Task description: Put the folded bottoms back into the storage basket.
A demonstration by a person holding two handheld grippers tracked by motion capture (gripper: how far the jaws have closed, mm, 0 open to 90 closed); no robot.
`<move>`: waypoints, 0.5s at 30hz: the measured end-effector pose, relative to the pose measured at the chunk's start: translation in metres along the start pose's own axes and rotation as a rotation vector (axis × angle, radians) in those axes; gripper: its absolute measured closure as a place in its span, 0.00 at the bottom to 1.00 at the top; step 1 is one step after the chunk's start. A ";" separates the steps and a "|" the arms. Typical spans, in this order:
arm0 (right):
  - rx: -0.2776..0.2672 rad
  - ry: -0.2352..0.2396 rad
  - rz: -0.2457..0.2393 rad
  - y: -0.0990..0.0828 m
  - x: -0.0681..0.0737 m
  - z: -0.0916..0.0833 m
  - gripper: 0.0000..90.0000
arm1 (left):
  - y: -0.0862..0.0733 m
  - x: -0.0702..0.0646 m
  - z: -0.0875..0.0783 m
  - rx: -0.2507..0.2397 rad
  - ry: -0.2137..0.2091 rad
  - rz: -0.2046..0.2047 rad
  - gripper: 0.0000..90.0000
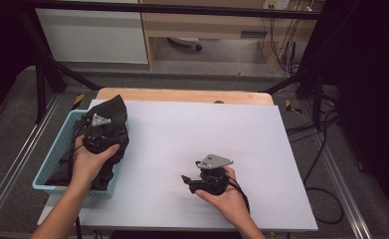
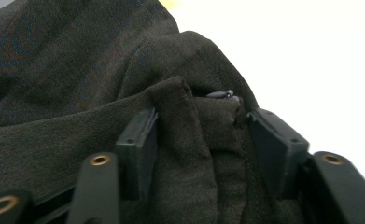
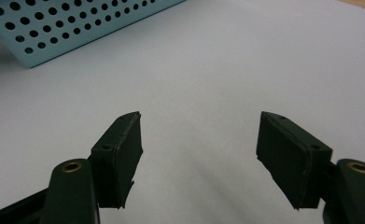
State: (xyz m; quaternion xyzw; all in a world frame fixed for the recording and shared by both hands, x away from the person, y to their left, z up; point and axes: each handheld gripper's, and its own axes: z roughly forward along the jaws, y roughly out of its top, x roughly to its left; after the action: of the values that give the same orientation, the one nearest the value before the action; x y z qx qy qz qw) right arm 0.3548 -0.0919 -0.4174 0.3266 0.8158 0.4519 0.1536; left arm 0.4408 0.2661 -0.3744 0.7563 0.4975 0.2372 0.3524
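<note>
- Left gripper (image 2: 196, 135): jaws pinched a raised fold of the dark garment (image 2: 91, 79), which lay heaped in the blue perforated basket (image 1: 57, 149).
- Right gripper (image 3: 199, 154): jaws spread and empty, low over the white table sheet (image 3: 227, 60), the basket well apart ahead.

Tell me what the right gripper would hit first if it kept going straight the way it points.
Probably the light blue basket: the right gripper, jaws open and empty, points across the bare white table toward it. Depth is hard to judge.
</note>
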 end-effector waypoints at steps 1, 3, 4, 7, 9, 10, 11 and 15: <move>0.003 -0.002 0.002 -0.001 -0.001 0.000 0.35 | 0.000 0.000 0.000 -0.002 -0.002 -0.001 0.51; 0.005 -0.005 0.004 -0.003 -0.002 0.000 0.35 | -0.001 0.001 -0.001 -0.008 -0.006 -0.004 0.55; 0.005 -0.006 0.008 -0.003 -0.002 0.000 0.35 | -0.001 0.001 -0.002 -0.011 -0.008 -0.001 0.57; 0.003 -0.008 0.012 -0.004 -0.003 -0.001 0.36 | -0.001 0.000 -0.004 -0.022 -0.011 0.006 0.63; 0.000 -0.011 0.016 -0.004 -0.004 -0.002 0.36 | -0.001 0.000 -0.005 -0.030 -0.018 0.007 0.69; -0.002 -0.012 0.017 -0.005 -0.005 -0.002 0.36 | -0.001 0.001 -0.006 -0.033 -0.021 0.004 0.71; -0.002 -0.014 0.020 -0.005 -0.005 -0.002 0.36 | -0.001 0.001 -0.007 -0.034 -0.027 0.004 0.74; -0.001 -0.019 0.022 -0.006 -0.007 -0.002 0.36 | -0.003 0.004 -0.010 -0.050 -0.043 0.004 0.81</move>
State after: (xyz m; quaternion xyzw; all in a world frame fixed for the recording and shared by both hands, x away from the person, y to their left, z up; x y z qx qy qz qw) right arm 0.3566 -0.1004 -0.4210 0.3395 0.8105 0.4509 0.1565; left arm 0.4338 0.2738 -0.3703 0.7533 0.4822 0.2338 0.3812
